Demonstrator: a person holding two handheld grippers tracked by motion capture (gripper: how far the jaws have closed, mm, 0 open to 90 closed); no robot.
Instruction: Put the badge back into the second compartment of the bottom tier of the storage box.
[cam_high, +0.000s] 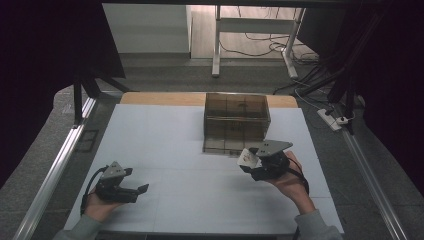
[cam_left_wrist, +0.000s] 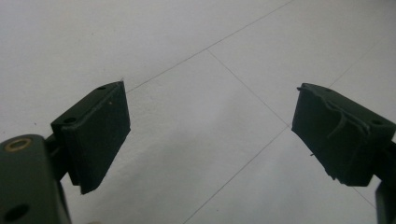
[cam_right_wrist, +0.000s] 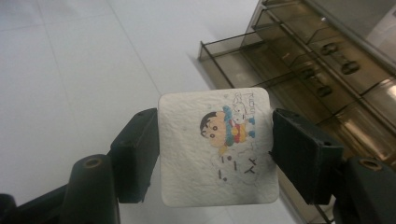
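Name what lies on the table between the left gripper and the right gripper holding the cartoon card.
Nothing: in the high view, bare white table separates the open left gripper from the right gripper clamping the cartoon card.

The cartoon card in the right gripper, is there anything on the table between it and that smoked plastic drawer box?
Nothing visible does. The right gripper is shut on the cartoon card, and the white table between it and the open lowest drawer of the drawer box is bare.

A white square coaster (cam_right_wrist: 215, 148) with rounded corners bears a cartoon child print. It is held off the surface, clamped edge to edge in the right gripper (cam_right_wrist: 215, 154), just before the smoky clear organizer box (cam_high: 236, 120) near the surface's far edge.
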